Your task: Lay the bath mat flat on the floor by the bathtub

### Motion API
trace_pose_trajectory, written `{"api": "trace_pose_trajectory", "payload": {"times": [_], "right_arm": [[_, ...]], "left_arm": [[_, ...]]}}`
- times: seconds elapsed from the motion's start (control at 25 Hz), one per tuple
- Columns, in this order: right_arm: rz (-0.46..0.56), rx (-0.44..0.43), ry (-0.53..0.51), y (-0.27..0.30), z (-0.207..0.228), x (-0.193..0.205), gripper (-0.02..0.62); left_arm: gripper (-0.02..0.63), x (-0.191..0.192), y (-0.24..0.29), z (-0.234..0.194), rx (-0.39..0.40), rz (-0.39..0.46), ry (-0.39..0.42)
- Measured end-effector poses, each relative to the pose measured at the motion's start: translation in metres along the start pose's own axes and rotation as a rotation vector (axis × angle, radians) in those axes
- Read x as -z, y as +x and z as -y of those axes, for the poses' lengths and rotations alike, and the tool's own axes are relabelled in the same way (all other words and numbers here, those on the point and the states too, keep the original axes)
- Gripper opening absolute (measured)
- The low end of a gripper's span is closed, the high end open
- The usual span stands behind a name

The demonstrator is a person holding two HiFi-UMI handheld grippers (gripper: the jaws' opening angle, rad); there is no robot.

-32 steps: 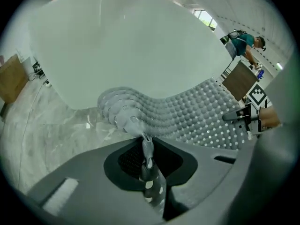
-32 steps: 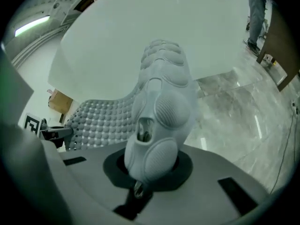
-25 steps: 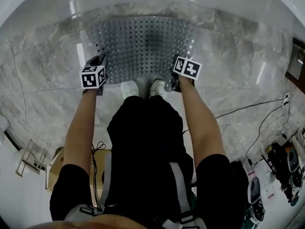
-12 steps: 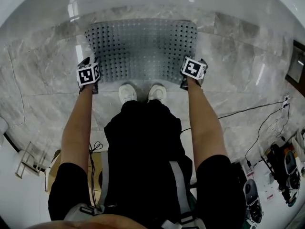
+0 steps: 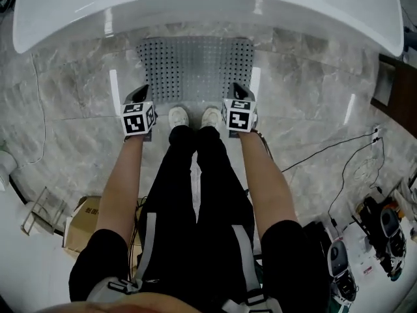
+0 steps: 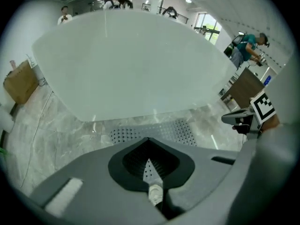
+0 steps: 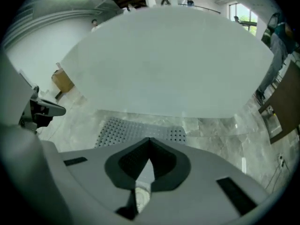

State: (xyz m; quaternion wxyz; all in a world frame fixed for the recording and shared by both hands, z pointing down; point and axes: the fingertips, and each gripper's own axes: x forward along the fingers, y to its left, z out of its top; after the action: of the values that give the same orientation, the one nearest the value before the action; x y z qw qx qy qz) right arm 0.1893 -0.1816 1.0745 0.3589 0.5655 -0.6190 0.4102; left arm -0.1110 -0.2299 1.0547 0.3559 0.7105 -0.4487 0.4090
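The grey perforated bath mat [image 5: 195,67] lies flat on the marble floor, its far edge along the white bathtub [image 5: 195,5]. My left gripper [image 5: 143,91] hovers by the mat's near left corner, shut and empty. My right gripper [image 5: 236,87] hovers over the near right corner, also shut with nothing in it. In the left gripper view the shut jaws point at the mat [image 6: 154,131] below the tub [image 6: 126,60], and the right gripper [image 6: 241,121] shows at the right. The right gripper view shows the mat [image 7: 136,130], the tub [image 7: 173,55] and the left gripper [image 7: 44,109].
The person's white shoes [image 5: 193,117] stand at the mat's near edge. Black cables [image 5: 339,150] trail over the floor at the right, towards devices [image 5: 384,227]. A cardboard box [image 5: 83,217] and a wire rack [image 5: 38,217] sit at the lower left. A brown cabinet [image 5: 392,87] stands right.
The mat's near edge, bulging a second ago, now lies flat. Both grippers have come off the mat's near corners and drawn inward. The head camera has risen, so everything looks smaller.
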Motion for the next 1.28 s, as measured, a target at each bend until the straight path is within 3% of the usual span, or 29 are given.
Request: {"api": "trace_pose_trajectory", "payload": {"times": [0.28,0.48,0.72,1.0,1.28], "right_arm": [[0.283,-0.140,-0.062,-0.205,-0.073,-0.114,0.005],[0.579,-0.203,-0.012,-0.324,-0.107,-0.235,0.005],[0.838,-0.239,-0.023,-0.487,-0.137,-0.323,0.005],[1.061,-0.241,-0.068,-0.632,-0.149,-0.387,0.005],[1.163,-0.232,-0.105,-0.676,-0.153,-0.401,0.005]], "left_arm": [[0.005,-0.101,-0.185,0.078,0.053,0.211,0.014],[0.005,-0.210,-0.304,0.094,0.046,0.433,0.040],[0.005,-0.297,-0.471,0.119,0.018,0.670,0.108],[0.004,-0.360,-0.629,0.137,-0.052,0.909,0.176],[0.005,-0.374,-0.672,0.139,-0.036,0.998,0.179]]}}
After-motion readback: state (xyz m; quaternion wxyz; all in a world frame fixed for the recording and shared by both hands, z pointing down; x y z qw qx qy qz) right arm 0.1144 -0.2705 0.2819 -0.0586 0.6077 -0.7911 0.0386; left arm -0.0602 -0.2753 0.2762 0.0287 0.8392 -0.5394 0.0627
